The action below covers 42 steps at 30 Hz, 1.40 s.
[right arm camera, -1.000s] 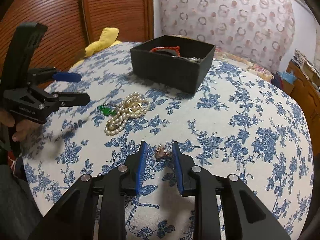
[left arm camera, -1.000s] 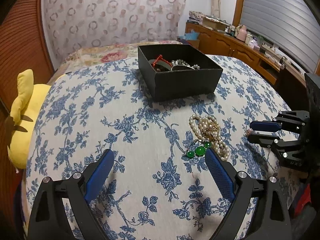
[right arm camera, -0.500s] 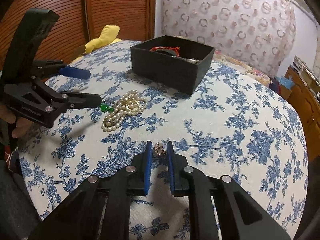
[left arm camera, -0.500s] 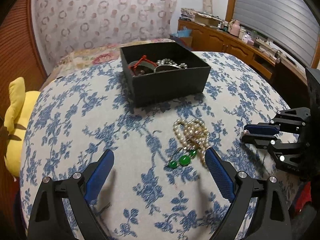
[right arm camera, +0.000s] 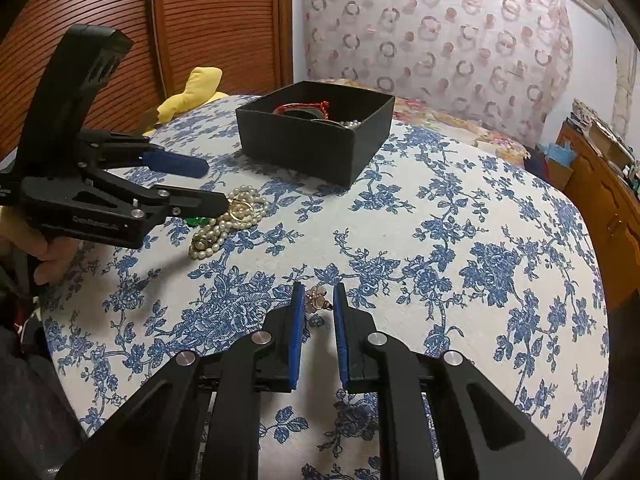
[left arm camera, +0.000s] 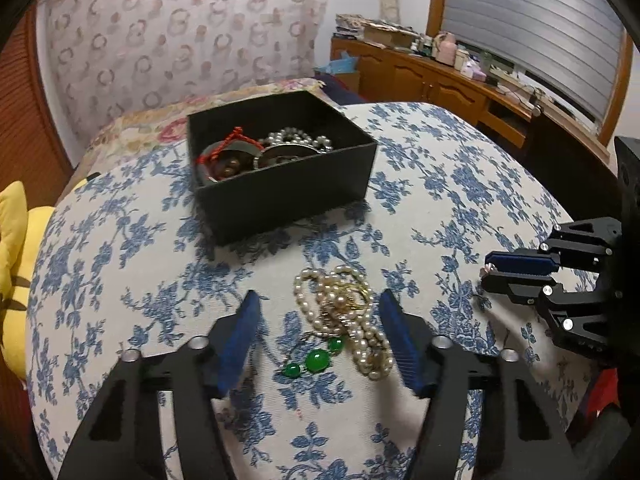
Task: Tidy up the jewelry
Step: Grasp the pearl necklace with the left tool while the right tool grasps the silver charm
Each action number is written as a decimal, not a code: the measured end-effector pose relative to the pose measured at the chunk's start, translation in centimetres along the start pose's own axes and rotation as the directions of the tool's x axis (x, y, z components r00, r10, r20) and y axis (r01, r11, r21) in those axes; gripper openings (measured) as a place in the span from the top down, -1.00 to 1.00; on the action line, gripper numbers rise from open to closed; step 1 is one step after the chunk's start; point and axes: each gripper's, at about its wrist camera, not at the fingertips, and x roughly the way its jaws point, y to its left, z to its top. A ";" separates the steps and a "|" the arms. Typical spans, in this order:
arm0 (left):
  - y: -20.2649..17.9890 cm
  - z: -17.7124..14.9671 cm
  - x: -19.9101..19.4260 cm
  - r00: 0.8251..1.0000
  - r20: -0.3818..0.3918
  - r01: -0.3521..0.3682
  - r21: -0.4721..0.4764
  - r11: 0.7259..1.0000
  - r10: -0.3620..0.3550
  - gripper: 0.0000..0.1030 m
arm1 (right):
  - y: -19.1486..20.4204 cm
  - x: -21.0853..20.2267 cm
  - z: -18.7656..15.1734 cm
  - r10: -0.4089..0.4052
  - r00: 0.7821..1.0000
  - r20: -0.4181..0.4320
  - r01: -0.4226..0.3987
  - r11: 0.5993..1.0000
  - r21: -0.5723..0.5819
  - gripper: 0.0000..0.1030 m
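A pearl necklace (left arm camera: 344, 312) with a gold ring and a green stone pendant (left arm camera: 316, 360) lies bunched on the blue-flowered cloth. My left gripper (left arm camera: 316, 312) is open with its fingers on either side of the pile; it also shows in the right wrist view (right arm camera: 208, 184). A small pink-gold earring (right arm camera: 318, 298) sits between the tips of my right gripper (right arm camera: 318, 296), whose jaws stand narrowly apart around it. A black box (left arm camera: 280, 164) behind holds a red cord bracelet and beads; the box also shows in the right wrist view (right arm camera: 316, 136).
A yellow plush toy (left arm camera: 16, 280) lies off the left edge of the cloth-covered surface (left arm camera: 460, 184). Wooden cabinets (left arm camera: 432, 80) with clutter stand at the back right. A patterned curtain (right arm camera: 440, 40) hangs behind.
My left gripper has moved forward and right so its fingers now straddle the necklace, and narrowed somewhat. My right gripper's jaws closed in around the earring, then spread slightly.
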 end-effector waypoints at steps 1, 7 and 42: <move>-0.2 0.0 0.0 1.000 -0.001 0.004 0.003 1.000 -0.004 0.05 | 0.0 0.0 0.0 0.000 1.000 0.000 0.000 1.000 0.001 0.69; -1.1 0.4 0.5 1.000 -0.005 0.016 0.030 0.999 -0.016 0.35 | -0.1 0.0 -0.1 0.002 1.000 -0.001 -0.002 1.000 0.001 0.69; 0.8 2.2 -4.4 0.990 0.138 -0.002 -0.038 0.999 0.007 0.80 | -0.1 -2.4 3.0 -0.004 0.994 0.112 0.002 1.000 0.019 0.69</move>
